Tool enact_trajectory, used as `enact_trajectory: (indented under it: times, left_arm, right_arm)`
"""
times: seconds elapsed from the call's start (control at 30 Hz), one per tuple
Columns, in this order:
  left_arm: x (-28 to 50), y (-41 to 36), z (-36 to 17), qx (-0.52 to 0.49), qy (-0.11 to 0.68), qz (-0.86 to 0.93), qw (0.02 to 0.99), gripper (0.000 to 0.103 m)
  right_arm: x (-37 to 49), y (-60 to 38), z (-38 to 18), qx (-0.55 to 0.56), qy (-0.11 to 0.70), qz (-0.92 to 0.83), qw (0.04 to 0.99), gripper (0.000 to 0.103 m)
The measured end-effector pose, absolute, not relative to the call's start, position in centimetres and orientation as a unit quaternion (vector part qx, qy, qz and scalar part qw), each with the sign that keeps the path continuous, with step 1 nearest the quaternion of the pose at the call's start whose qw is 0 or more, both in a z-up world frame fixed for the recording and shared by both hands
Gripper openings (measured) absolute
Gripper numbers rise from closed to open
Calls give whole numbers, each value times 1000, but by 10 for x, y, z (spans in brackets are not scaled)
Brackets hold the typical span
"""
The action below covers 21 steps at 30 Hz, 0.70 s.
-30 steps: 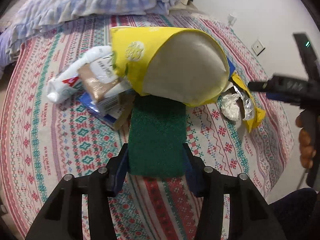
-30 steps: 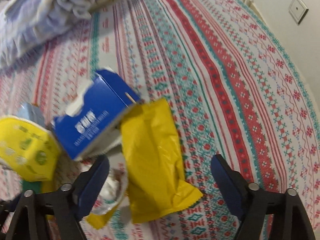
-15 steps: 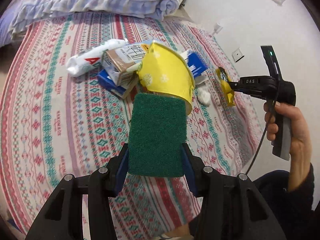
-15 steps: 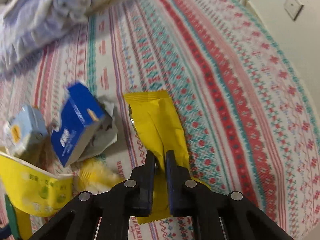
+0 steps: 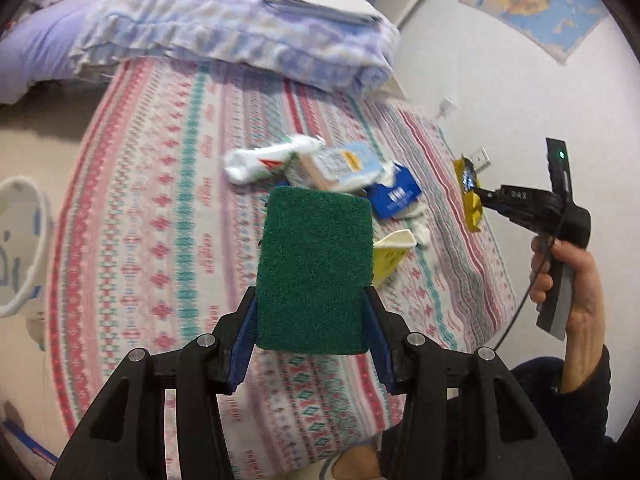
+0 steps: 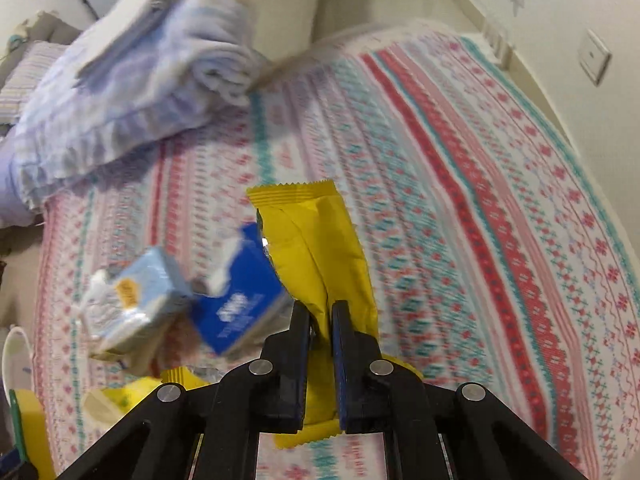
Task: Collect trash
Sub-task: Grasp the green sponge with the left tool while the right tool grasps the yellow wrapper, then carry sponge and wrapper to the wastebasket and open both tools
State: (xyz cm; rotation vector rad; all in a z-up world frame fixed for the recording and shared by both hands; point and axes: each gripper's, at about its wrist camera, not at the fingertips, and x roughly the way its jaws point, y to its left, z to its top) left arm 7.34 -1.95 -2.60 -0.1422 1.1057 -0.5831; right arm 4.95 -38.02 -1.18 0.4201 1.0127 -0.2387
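Observation:
My left gripper (image 5: 310, 308) is shut on a green scouring sponge (image 5: 312, 264), held upright above the patterned bed (image 5: 160, 240). Beyond it lies the trash pile: a white wrapper (image 5: 260, 162), a light blue carton (image 5: 336, 164), a blue box (image 5: 394, 196) and a yellow paper cup (image 5: 390, 256), partly hidden by the sponge. My right gripper (image 6: 320, 312) is shut on a yellow snack wrapper (image 6: 316, 248), lifted off the sheet. The left wrist view shows this wrapper (image 5: 470, 200) hanging from the right gripper (image 5: 482, 196) at the bed's right side. The blue box (image 6: 240, 296) and carton (image 6: 136, 304) lie left of it.
A folded striped blanket (image 5: 240, 28) fills the head of the bed. A white bin (image 5: 20, 240) stands on the floor left of the bed. The wall with a socket (image 6: 596, 60) runs close along the right edge. A person's hand (image 5: 568, 280) holds the right gripper.
The left gripper has pulled back and up from the pile with the sponge. The right gripper shut on the yellow wrapper and raised it off the bed.

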Motion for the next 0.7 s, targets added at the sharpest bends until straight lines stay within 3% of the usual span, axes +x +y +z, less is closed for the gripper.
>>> enact_trajectory:
  times: [0.7]
  left_arm:
    - [112, 126, -30, -93, 484, -107, 863, 53]
  right_arm:
    - [107, -190, 7, 146, 473, 34, 868, 9]
